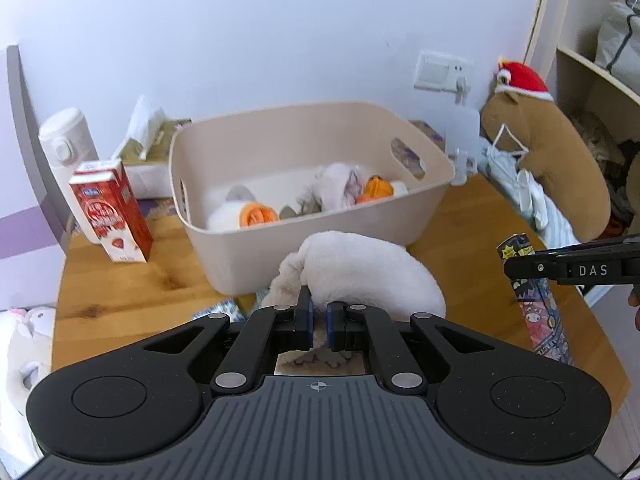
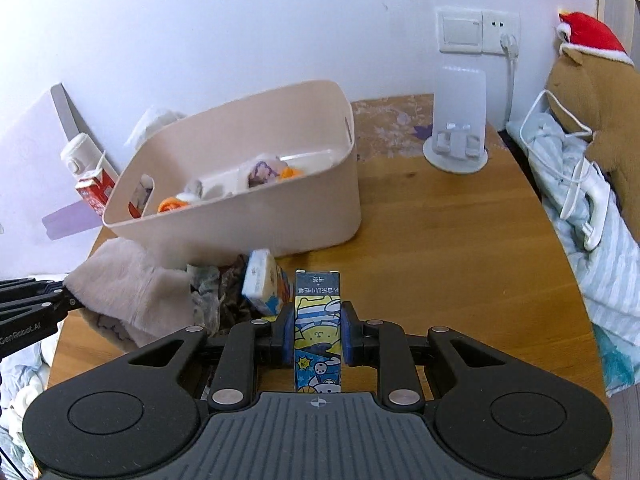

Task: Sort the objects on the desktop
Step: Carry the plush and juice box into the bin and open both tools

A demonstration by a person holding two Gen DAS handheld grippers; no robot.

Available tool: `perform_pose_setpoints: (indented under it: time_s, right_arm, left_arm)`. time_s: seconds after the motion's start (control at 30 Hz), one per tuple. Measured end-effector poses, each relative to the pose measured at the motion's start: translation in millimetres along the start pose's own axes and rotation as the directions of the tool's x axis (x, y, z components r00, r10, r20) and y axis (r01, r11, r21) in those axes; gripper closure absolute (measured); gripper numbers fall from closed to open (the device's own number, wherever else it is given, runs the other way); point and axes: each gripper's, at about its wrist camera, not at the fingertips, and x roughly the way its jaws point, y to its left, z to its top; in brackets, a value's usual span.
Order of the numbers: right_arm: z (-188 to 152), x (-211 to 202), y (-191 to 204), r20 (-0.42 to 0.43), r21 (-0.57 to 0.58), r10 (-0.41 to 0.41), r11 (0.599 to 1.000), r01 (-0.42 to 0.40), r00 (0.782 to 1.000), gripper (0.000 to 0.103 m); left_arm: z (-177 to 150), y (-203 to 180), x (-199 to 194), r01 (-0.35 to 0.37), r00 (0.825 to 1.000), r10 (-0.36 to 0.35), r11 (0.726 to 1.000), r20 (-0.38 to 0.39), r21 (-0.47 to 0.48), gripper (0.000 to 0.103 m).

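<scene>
Holding: left gripper (image 1: pixel 318 326) pinched on plush slipper (image 1: pixel 360 272); right gripper (image 2: pixel 318 338) clamps cartoon carton (image 2: pixel 318 320); both likely bound for beige bin (image 1: pixel 240 256).

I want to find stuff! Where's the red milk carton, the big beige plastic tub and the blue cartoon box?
Red milk carton (image 1: pixel 114 216), left wrist view, front face.
Big beige plastic tub (image 1: pixel 316 258), left wrist view, near outer wall.
Blue cartoon box (image 2: pixel 318 328), right wrist view, top face between the pads.
</scene>
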Motion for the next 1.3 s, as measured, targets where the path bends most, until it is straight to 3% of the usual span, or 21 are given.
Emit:
perform_pose_setpoints:
  time_s: [0.43, 0.87, 1.3]
  right_arm:
    - [54, -7, 4, 0.088, -0.050, 0.044, 0.998, -0.039, 0.995, 0.082]
    - [149, 13, 23, 0.234, -0.088, 0.085, 0.994, -0.066, 0.969, 0.082]
    - [182, 81, 36, 0.206, -0.097, 0.082, 0.993, -0.063, 0.975, 0.082]
  left_arm:
    - [48, 33, -23, -0.074, 0.992, 0.081, 0.995, 0.097, -0.068, 0.098]
    - [114, 42, -13, -0.144, 0.968, 0.154, 0.988, 0.197, -0.062, 0.098]
    - [133, 40, 47, -0.181, 0.974, 0.191, 0.979, 0.125, -0.090, 0.098]
